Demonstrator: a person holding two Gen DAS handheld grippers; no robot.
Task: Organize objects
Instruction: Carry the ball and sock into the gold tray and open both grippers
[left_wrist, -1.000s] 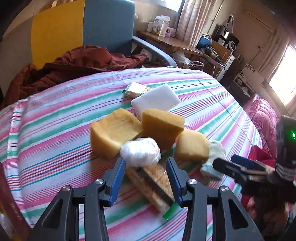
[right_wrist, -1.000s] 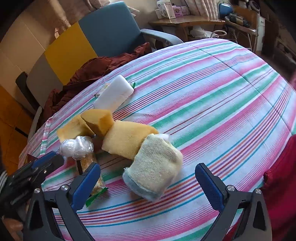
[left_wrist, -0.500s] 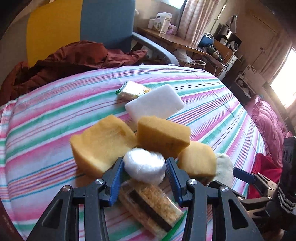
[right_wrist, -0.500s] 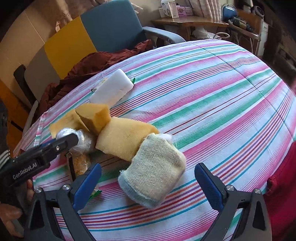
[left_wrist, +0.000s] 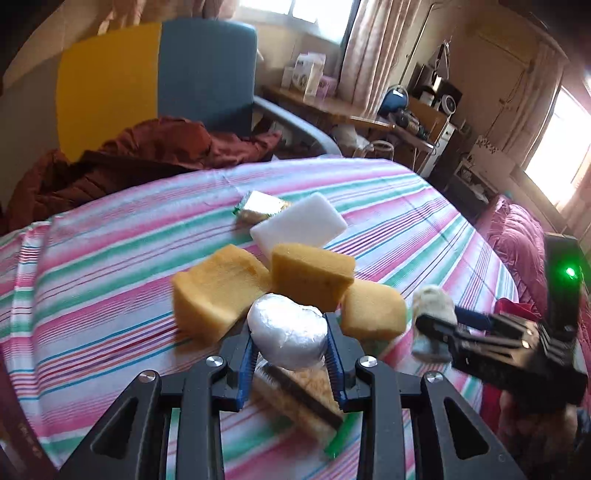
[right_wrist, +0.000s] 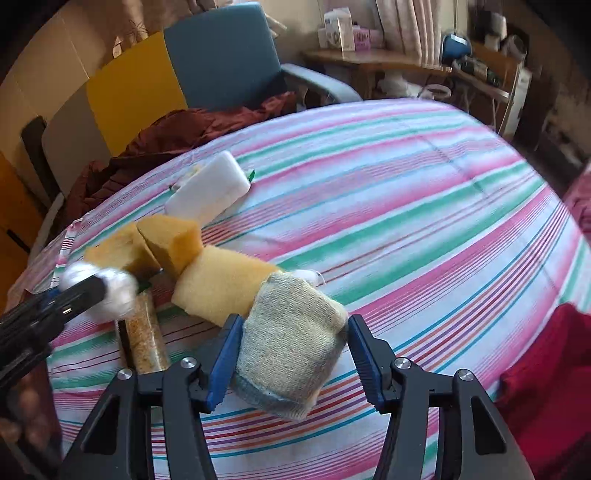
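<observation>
A pile lies on the striped tablecloth (left_wrist: 110, 277): three yellow sponges (left_wrist: 218, 288), a white block (left_wrist: 299, 225), a foil packet (left_wrist: 258, 206) and a wrapped scouring sponge (left_wrist: 299, 391). My left gripper (left_wrist: 289, 334) is closing, and its blue pads press both sides of a silvery wrapped ball (left_wrist: 284, 325) above the scouring sponge. In the right wrist view the ball (right_wrist: 118, 295) shows at the left gripper's tip. My right gripper (right_wrist: 294, 328) is closing too, with both pads against a beige knitted scrub pad (right_wrist: 291, 354) at the pile's near end.
A blue and yellow armchair (left_wrist: 199, 74) with a brown jacket (left_wrist: 147, 155) stands behind the table. A red cloth (right_wrist: 546, 369) lies at the right edge. The right half of the tablecloth (right_wrist: 406, 221) carries only stripes. A cluttered desk (left_wrist: 369, 114) stands further back.
The left jaws have come in onto the wrapped ball, which lay loose between them before. The right jaws have swung in from wide apart to the knitted pad's sides.
</observation>
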